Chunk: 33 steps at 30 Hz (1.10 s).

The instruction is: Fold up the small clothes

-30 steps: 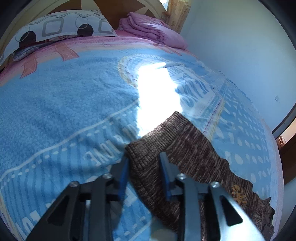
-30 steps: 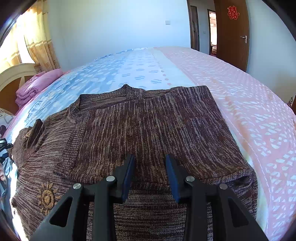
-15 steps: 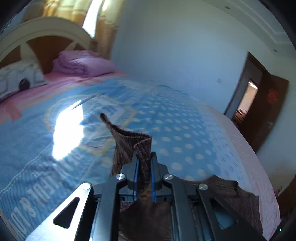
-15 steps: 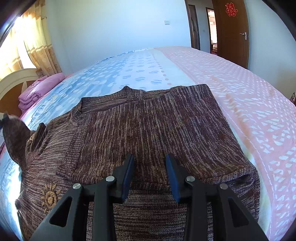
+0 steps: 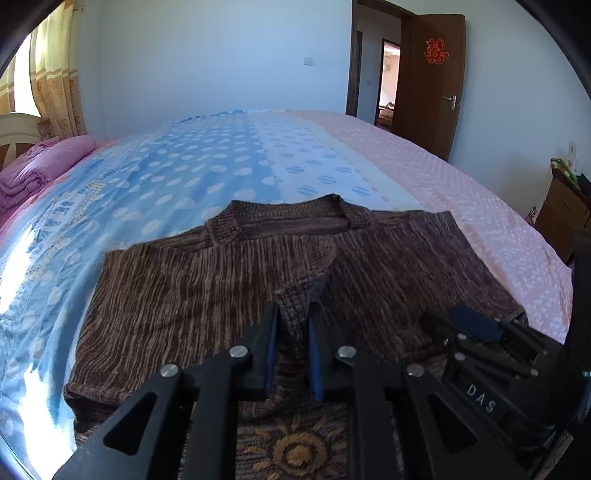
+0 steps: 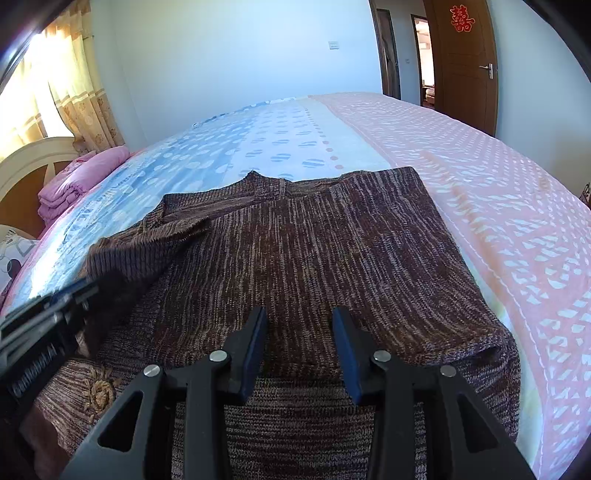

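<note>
Since half a second ago, the left gripper [image 5: 291, 347] has carried the sleeve [image 5: 299, 295] it pinched up off the blue side of the bed and brought it over onto the middle of the brown knitted sweater [image 6: 314, 251]. Back then the sleeve hung in the air between tightly shut fingers; now it lies across the sweater's front. The two blue-padded fingers [image 5: 269, 347] sit on each side of the ribbed cuff with only a small gap, and the cuff fills that gap, so the left gripper is holding the cuff, though less tightly.

The right gripper [image 6: 299, 350] has hardly moved. Its black fingers with blue pads [image 6: 343, 350] are spread wide apart and hold nothing. They rest low over the folded right part of the sweater, near its bottom edge.

The sweater lies flat on the big bed cover [image 6: 498, 206], which is blue with white dots on one side and pink with white marks on the other. The neck of the sweater [image 5: 291, 221] points away toward the far wall. Both sleeves are now folded in over the body. A yellow-brown sun flower stitched on the sweater [image 5: 295, 450] shows under the left gripper.

Far off are a stack of folded pink bedding [image 6: 74, 184] by the cream headboard [image 6: 29, 162], yellow curtains [image 6: 77, 96], and a brown wooden door [image 6: 465, 62] with a red paper sign [image 6: 461, 18].
</note>
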Motion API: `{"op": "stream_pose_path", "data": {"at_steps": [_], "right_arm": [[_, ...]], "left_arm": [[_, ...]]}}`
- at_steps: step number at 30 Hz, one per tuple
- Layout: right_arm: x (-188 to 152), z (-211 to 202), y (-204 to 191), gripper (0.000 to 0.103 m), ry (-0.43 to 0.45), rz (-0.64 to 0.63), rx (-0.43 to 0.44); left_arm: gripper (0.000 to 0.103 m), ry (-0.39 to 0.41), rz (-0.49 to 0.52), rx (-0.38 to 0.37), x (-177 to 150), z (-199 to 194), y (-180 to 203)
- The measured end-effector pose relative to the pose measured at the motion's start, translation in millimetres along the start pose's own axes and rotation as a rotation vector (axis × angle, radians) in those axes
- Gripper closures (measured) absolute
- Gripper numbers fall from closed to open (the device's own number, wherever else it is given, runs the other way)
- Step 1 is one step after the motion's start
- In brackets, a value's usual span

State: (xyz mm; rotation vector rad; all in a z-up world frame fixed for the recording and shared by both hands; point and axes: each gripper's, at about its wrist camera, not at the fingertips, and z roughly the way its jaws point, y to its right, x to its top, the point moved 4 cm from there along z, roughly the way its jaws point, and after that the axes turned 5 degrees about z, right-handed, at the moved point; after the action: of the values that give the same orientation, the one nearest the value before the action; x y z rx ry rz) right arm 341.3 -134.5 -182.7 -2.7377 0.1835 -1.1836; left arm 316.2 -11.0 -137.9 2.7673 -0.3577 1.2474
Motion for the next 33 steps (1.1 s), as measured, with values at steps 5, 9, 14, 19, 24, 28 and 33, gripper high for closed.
{"op": "stream_pose_path", "data": {"at_steps": [5,9,14,19,24,28,33], "right_arm": [[0.8,3.4,-9.3,0.041,-0.027,-0.047,0.004],[9.6,0.9,-14.7,0.039,-0.06,-0.005,0.09],[39.0,6.6,-37.4,0.039,-0.076,0.078,0.224],[49.2,48.5,-75.9,0.04,-0.138,-0.021,0.186],[43.1,62.4,-98.6,0.079,-0.117,-0.132,0.129],[47.5,50.6,-103.3,0.099,-0.064,-0.172,0.111],[58.7,28.8,-106.1,0.101,0.058,-0.261,0.038]], "left_arm": [[0.021,0.082,-0.127,0.048,-14.8,-38.6,-52.1],[0.021,0.09,-0.298,0.155,-38.3,-49.3,-107.5],[0.023,0.011,-0.439,0.275,-72.9,-29.8,-141.5],[0.021,-0.031,-0.521,0.256,-83.3,-20.2,-156.2],[0.011,-0.051,-0.474,0.264,-80.5,-12.3,-151.2],[0.007,-0.054,-0.467,0.256,-79.1,-8.7,-150.4],[0.007,-0.055,-0.47,0.261,-78.5,-7.1,-151.3]]}}
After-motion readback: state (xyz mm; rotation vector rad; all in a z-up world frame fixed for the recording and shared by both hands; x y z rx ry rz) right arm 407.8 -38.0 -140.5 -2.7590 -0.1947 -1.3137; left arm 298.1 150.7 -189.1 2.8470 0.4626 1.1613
